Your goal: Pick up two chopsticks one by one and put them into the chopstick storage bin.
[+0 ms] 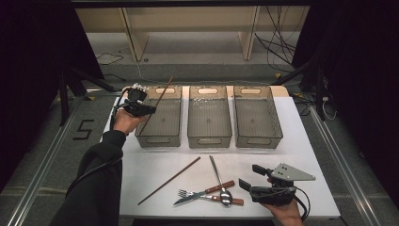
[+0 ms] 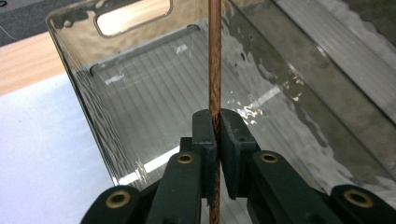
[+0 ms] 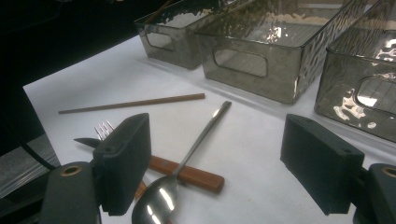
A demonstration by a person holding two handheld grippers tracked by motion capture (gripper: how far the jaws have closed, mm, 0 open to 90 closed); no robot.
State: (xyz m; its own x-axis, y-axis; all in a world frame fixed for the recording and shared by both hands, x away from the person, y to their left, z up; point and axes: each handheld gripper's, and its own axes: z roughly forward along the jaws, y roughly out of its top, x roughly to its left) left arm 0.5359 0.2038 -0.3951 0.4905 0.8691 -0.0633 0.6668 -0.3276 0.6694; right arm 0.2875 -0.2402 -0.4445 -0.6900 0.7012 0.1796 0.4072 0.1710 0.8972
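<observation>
Low in the high view, the right gripper (image 1: 252,178) sits with jaws spread wide near the lower right of the white table (image 1: 310,141). Its own view shows a spoon (image 3: 180,170) crossing a wooden-handled knife (image 3: 184,172), fork tines (image 3: 103,129) and a loose chopstick (image 3: 133,103) beyond. Higher, at upper left, the left gripper (image 2: 217,135) pinches a second chopstick (image 2: 215,60), brown and grained, over the leftmost bin (image 1: 160,140) of three smoky clear ones; close up it stands vertical.
</observation>
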